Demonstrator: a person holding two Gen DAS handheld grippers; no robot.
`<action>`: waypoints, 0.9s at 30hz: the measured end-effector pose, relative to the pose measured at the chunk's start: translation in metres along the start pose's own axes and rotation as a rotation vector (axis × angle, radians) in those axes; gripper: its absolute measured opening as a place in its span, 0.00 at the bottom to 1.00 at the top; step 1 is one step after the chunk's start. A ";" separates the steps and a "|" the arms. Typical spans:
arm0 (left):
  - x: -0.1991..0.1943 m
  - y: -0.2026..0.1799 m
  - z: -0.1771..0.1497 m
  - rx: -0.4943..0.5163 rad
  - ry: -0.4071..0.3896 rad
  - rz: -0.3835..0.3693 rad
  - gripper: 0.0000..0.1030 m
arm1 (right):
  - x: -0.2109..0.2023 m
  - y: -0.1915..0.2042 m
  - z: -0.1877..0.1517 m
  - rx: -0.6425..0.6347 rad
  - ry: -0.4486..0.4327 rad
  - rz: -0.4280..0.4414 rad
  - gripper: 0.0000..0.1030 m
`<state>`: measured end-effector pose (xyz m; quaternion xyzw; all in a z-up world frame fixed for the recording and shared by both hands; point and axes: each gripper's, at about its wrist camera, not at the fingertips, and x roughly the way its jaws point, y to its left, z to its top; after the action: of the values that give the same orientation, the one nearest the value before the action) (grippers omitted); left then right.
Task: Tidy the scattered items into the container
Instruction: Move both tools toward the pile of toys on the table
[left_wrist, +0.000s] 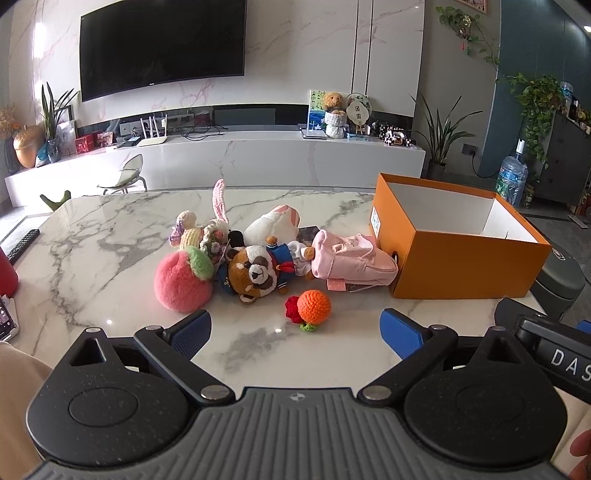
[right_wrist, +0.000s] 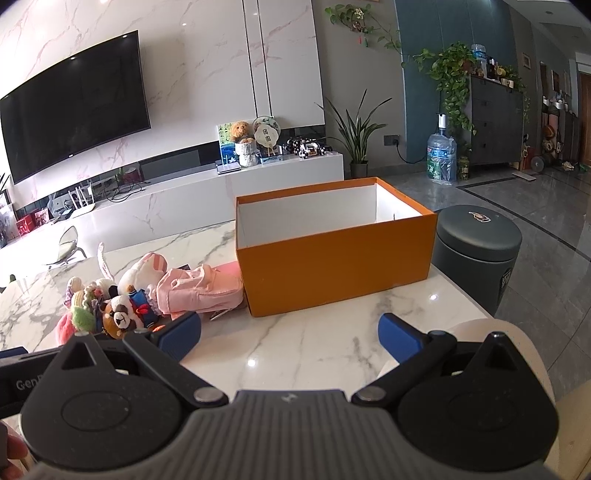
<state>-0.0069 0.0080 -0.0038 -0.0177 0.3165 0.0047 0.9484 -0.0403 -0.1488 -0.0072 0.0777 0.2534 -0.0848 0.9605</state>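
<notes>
Left gripper (left_wrist: 295, 330) spread wide, nothing between the blue pads (left_wrist: 192, 332), hovering low over the marble table (left_wrist: 92, 258). Just ahead of it sits a crochet orange (left_wrist: 314, 302) with a small red bit touching its left side and a green bit under it. Right gripper (right_wrist: 290, 334) also spread wide and empty, above bare tabletop facing the box (right_wrist: 336, 266); part of it shows at the right edge of the left view.

Toys lie in a loose heap mid-table, none in the box. Pink plush fruit (left_wrist: 181, 282) with green top at the left front. Raccoon plush (left_wrist: 255, 275) in a blue sailor outfit on its back, head toward the camera, touching the fruit. Pink mini backpack (left_wrist: 351, 258) on its side, right end against the box's front corner. Behind these a white bunny plush (left_wrist: 271, 225) with pink striped ears, and a crochet doll cluster (left_wrist: 199, 230) with a tall pink ear sticking up. A dark flat item peeks out between bunny and backpack, cannot tell what.

Box is orange, lid off, white inside, looks empty, standing upright at the right part of the table with a label on its short end. Dark grey round bin (right_wrist: 478, 247) just beside the box off the table's right edge. Remote (left_wrist: 22, 245) near the left table edge. TV (left_wrist: 162, 44) on the wall behind, a long white console under it
</notes>
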 end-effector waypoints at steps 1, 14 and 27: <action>0.000 0.000 0.000 0.001 -0.001 0.001 1.00 | 0.000 0.000 0.000 0.001 0.001 0.000 1.00; 0.002 0.000 -0.001 0.000 0.006 0.007 1.00 | 0.000 -0.001 -0.001 0.003 0.012 -0.002 1.00; 0.009 0.004 -0.001 -0.007 0.023 0.015 1.00 | 0.005 0.002 -0.001 -0.009 0.025 -0.004 1.00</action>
<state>0.0000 0.0124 -0.0101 -0.0186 0.3276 0.0126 0.9446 -0.0358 -0.1470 -0.0102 0.0737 0.2658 -0.0845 0.9575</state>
